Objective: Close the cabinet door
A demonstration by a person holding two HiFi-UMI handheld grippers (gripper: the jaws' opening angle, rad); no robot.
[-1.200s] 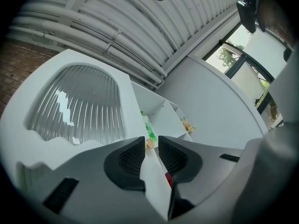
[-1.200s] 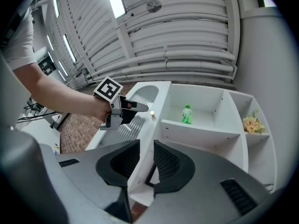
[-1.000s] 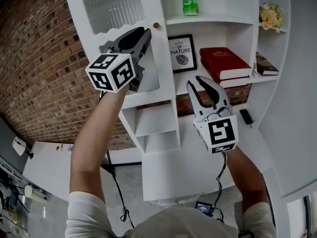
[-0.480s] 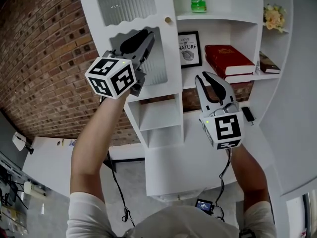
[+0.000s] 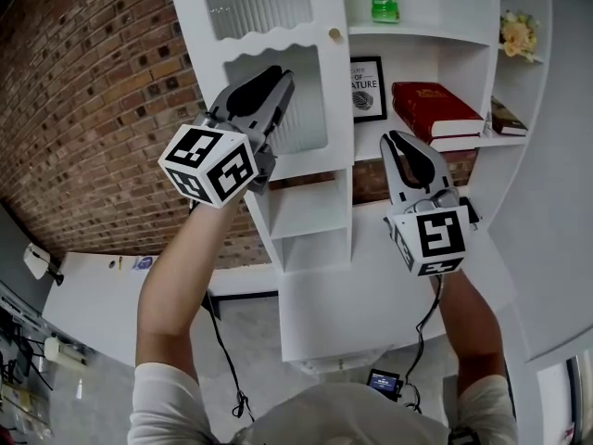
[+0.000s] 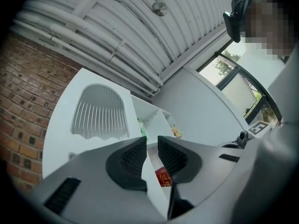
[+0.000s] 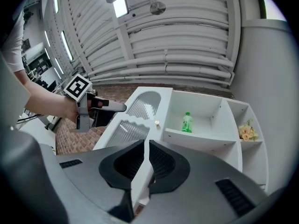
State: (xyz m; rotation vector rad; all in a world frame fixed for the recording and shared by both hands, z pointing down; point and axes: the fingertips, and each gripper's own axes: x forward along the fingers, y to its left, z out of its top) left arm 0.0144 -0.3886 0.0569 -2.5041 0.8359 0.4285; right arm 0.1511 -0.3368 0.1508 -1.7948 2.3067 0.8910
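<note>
Brick wall [image 5: 93, 109] flanks the white cabinet [image 5: 389, 304], its door [image 5: 310, 163] ajar at the left edge. Left gripper [image 5: 281, 75] fingers, just narrowing on nothing, could slip across the glass [image 5: 310, 109]; right gripper [image 5: 397, 139] fingers are narrow, empty.

The left gripper [image 6: 152, 143] has just been closing its jaws, which stand slightly apart with nothing pinched. The gap between them shows the free edge of the white door [image 6: 58, 129] and a red book [image 6: 162, 177]. The door's ribbed pane [image 6: 100, 113] sits above the jaws, with a brick wall [image 6: 18, 97] to the left and a green bottle [image 6: 141, 128] on a shelf just right of the door.
</note>
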